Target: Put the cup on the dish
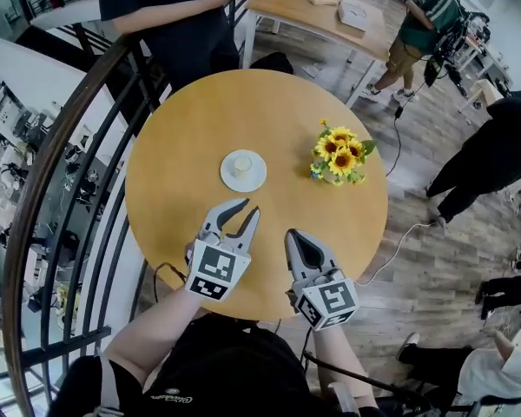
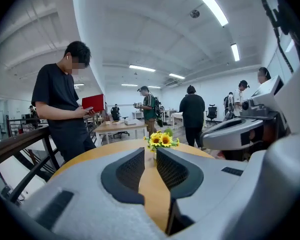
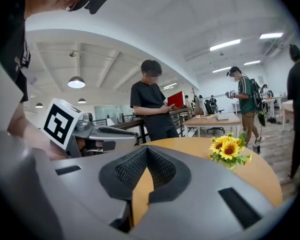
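Note:
A small white cup (image 1: 242, 163) stands on a white dish (image 1: 228, 179) near the middle of the round wooden table (image 1: 182, 129). My left gripper (image 1: 251, 205) hovers over the table just in front of the dish, apart from it. Its jaws stand a little apart with nothing between them, and the left gripper view shows a narrow gap (image 2: 150, 151) with bare tabletop behind. My right gripper (image 1: 292, 233) sits beside it on the right, near the table's front edge. Its jaws meet at the tips (image 3: 147, 149) and hold nothing. Neither gripper view shows the cup or the dish.
A bunch of sunflowers (image 1: 339, 155) stands on the table to the right of the dish. A dark curved railing (image 1: 78, 146) runs along the table's left side. A person in black (image 1: 174, 16) stands at the far edge. Other people and tables fill the room behind.

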